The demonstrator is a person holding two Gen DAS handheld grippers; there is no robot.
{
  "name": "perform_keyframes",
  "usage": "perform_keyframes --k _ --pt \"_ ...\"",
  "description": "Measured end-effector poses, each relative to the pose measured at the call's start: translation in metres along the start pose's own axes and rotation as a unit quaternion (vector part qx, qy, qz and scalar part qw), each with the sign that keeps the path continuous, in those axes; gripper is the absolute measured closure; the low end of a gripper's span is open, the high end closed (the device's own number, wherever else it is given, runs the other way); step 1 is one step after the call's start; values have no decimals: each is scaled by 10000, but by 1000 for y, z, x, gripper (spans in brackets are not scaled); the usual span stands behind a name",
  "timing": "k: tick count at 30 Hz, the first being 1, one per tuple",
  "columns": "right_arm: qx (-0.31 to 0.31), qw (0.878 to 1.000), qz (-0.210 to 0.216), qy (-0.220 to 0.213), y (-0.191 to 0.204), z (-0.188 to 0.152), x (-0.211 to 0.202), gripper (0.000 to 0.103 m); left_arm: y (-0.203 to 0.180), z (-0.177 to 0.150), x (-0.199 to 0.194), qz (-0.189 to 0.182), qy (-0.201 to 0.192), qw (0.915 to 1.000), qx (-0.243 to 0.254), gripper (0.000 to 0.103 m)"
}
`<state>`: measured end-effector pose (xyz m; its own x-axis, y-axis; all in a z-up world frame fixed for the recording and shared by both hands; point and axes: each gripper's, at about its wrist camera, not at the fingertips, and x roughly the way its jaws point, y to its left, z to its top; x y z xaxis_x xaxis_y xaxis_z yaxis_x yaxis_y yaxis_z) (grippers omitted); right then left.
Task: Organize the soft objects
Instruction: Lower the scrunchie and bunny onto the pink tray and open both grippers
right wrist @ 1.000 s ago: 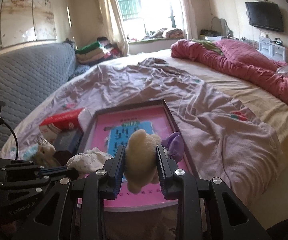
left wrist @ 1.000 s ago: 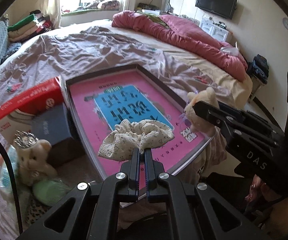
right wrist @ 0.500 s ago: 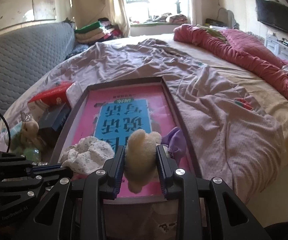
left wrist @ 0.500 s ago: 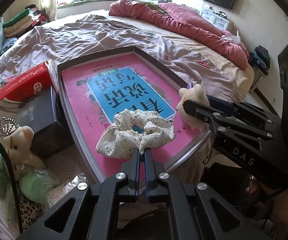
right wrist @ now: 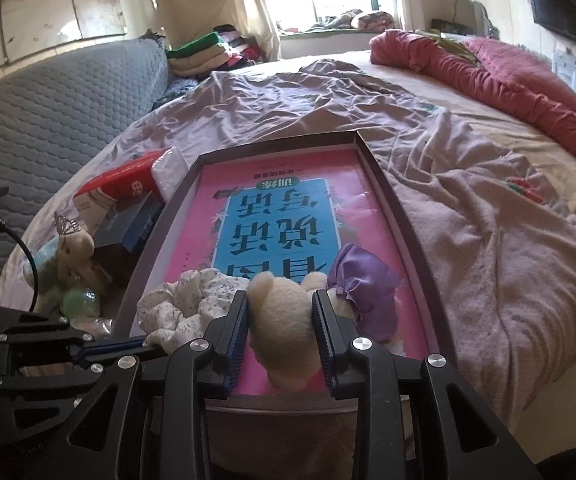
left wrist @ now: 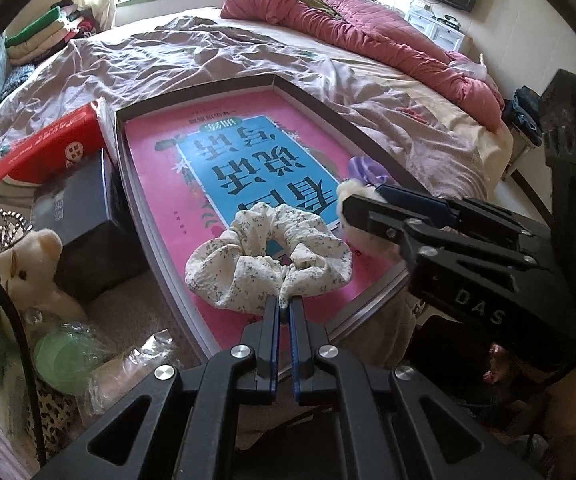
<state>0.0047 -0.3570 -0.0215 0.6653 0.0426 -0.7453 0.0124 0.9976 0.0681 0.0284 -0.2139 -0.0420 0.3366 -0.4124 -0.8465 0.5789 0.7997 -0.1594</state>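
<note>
A shallow dark-rimmed box (left wrist: 328,112) lined with a pink and blue printed sheet (left wrist: 160,152) lies on the bed. My left gripper (left wrist: 284,304) is shut on the edge of a cream floral scrunchie (left wrist: 268,256), which rests on the sheet near the box's front edge. To its right, my right gripper (right wrist: 280,304) holds a cream plush toy (right wrist: 284,320) with a purple dress (right wrist: 364,284) low over the front right of the box. Its jaws are opening while the pads still touch the toy's head. The scrunchie (right wrist: 180,304) lies just left of the toy.
Left of the box sit a red tissue box (left wrist: 48,152), a dark box (left wrist: 84,216), a small plush bear with a tiara (left wrist: 28,264) and a green object in plastic wrap (left wrist: 64,360). A red quilt (left wrist: 368,32) lies across the far bed. A padded grey headboard (right wrist: 48,112) runs along the left.
Both grippers have sunk toward the box and tipped further down. The scrunchie and the plush toy have come down with them onto the pink sheet's front part.
</note>
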Motion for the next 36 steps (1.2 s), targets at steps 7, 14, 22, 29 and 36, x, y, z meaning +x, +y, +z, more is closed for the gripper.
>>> perform_keyframes --k 7,14,22,29,36 --pt "239 9995 210 -79 -4 0 0 63 0 -1 1 -16 31 10000 -12 97" --pt "257 9994 193 -106 -4 0 -3 55 4 0 -1 -77 80 9999 -106 95" --pt "381 9991 110 -156 -8 -1 -10 49 4 -1 -6 -155 53 9998 -149 69" --pt "415 9987 -89 -279 -10 1 -23 44 4 0 -17 -92 -72 9998 -147 59" --pt "375 9984 -272 -312 -6 2 -31 43 6 -1 -31 166 -226 9995 -176 49"
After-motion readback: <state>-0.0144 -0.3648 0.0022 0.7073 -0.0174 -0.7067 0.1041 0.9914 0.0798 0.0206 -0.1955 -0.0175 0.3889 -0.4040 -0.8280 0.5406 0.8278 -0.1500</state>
